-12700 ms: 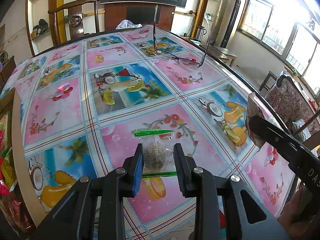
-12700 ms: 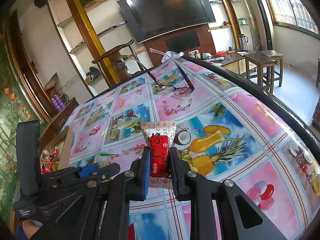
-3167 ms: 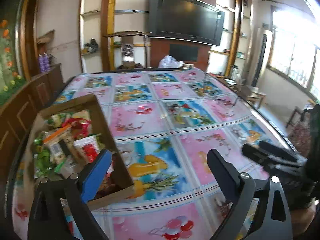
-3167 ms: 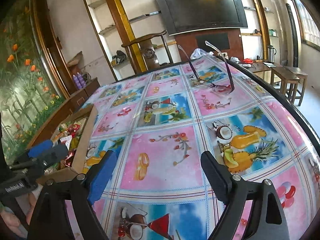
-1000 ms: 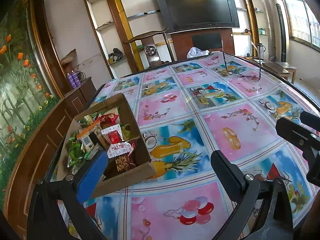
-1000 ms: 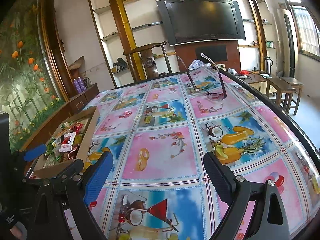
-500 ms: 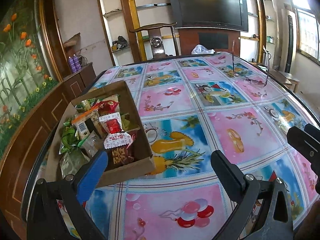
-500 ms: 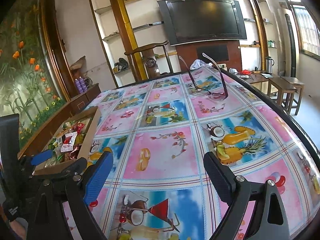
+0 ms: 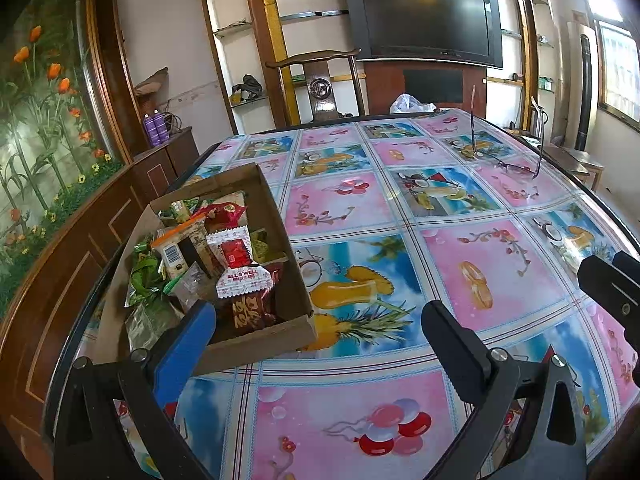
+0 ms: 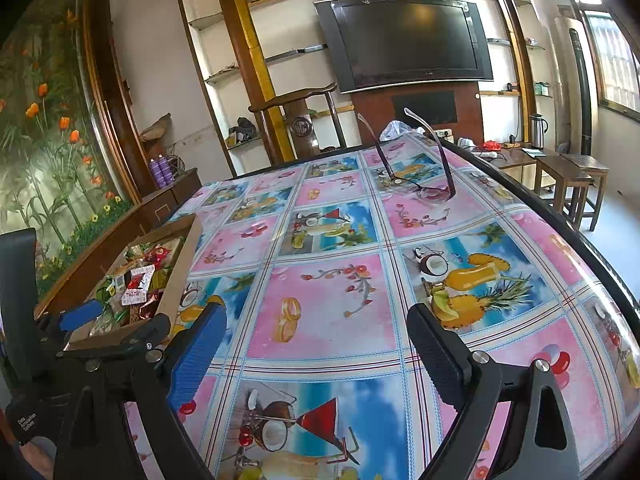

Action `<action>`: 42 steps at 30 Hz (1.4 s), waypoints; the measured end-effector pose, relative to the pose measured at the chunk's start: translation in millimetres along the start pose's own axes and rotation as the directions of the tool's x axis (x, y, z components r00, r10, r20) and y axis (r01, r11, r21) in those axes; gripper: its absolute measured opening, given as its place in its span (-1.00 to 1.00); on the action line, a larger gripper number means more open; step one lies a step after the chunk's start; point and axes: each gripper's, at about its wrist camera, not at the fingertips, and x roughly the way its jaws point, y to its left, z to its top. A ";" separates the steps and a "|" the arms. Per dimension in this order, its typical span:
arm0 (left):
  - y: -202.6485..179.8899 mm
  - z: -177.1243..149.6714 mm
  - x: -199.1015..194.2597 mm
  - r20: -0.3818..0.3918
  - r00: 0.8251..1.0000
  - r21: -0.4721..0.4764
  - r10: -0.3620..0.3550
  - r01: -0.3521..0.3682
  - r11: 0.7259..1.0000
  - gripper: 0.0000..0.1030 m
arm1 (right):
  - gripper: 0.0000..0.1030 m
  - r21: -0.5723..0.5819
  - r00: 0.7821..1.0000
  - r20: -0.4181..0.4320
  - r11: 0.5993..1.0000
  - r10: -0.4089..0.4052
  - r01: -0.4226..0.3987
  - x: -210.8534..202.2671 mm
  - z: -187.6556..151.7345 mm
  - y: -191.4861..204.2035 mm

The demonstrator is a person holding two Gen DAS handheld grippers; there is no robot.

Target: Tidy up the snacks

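A brown cardboard box (image 9: 288, 240) stands at the table's left edge, full of wrapped snacks. A red and white snack packet (image 9: 236, 268) lies on top. The box also shows in the right wrist view (image 10: 180, 268). My left gripper (image 9: 320, 340) is open and empty, hovering just right of the box's near corner. My right gripper (image 10: 316, 344) is open and empty over the middle of the table. The left gripper's body appears at the left of the right wrist view (image 10: 112, 340).
A pair of glasses (image 10: 420, 188) sits upside down at the far right of the table; it also shows in the left wrist view (image 9: 508, 164). A wooden chair (image 9: 320, 84) stands behind the table's far edge. The table edge (image 10: 560, 216) curves along the right.
Both grippers have stayed open and empty. The left wrist view has shifted slightly, bringing the box a little nearer. The right gripper has barely moved.
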 end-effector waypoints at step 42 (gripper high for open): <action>0.1 2.7 -5.9 0.011 1.000 -0.009 -0.014 0.014 1.000 0.99 | 0.83 -0.002 1.000 -0.003 1.000 0.000 0.000 0.3 0.4 0.5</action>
